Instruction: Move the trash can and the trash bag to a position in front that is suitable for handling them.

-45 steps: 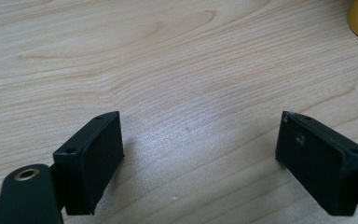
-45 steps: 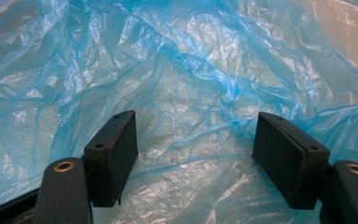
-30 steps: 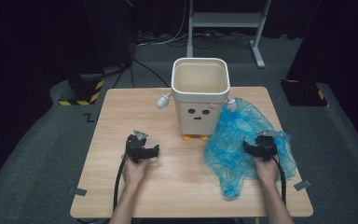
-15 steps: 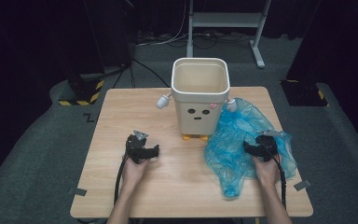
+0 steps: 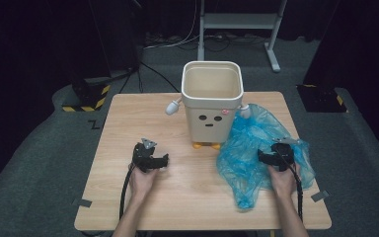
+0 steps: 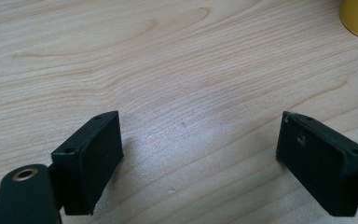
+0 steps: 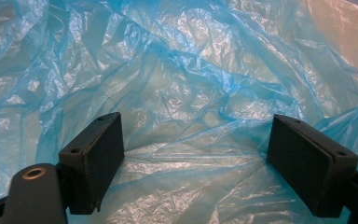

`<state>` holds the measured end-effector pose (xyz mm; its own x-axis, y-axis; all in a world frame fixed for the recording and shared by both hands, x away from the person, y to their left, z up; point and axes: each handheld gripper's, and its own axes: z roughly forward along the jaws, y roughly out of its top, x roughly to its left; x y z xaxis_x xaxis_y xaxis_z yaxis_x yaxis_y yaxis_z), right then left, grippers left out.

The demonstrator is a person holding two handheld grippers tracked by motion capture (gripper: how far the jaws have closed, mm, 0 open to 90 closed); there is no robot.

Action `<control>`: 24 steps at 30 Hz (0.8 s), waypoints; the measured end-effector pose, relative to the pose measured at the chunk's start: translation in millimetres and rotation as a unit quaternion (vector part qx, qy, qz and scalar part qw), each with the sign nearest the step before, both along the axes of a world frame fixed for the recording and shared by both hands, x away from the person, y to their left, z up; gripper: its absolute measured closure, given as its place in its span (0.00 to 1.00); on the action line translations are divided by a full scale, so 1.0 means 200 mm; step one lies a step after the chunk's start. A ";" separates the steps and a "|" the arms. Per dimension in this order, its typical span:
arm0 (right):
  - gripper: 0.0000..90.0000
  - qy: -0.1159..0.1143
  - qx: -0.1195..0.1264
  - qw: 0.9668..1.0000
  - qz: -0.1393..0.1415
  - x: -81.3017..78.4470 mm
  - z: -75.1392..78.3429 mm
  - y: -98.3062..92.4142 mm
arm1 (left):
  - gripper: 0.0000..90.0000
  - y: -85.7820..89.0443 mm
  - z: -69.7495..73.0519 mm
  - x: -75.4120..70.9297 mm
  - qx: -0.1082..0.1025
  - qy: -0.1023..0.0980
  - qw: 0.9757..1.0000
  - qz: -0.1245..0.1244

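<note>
Black hand-held gripper (image 5: 165, 162), trailing cable

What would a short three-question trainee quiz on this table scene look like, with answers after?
1. True or false: the right gripper has its fingers clamped on the blue plastic bag.
2. What lies under the left gripper: A) bare wooden table, B) the blue plastic bag, C) the bin?
3. On which side of the bin, in the high view, does the blue plastic bag lie?

Key:
1. False: its fingers have just been opening and stand wide over the bag, with film between them but not pressed.
2. A.
3. To its right, reaching toward the near edge.
</note>
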<state>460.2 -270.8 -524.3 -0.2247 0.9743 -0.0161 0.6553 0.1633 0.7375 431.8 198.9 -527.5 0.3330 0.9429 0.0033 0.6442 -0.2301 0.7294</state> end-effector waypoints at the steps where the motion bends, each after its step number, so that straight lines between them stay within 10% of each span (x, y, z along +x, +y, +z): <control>1: 0.21 0.000 -0.001 1.000 0.000 0.00 0.00 0.00 | 0.17 0.00 0.00 0.00 0.000 0.000 1.000 -0.001; 24: 0.21 0.000 0.000 1.000 0.001 0.00 0.00 0.00 | 0.20 -0.05 0.11 -0.03 -0.021 -0.004 0.997 -0.075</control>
<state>460.3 -271.0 -524.3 -0.2257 0.9740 -0.0171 0.6547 0.1647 0.7377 425.6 188.3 -506.2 0.4696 0.8823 -0.0316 0.5989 -0.2921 0.7456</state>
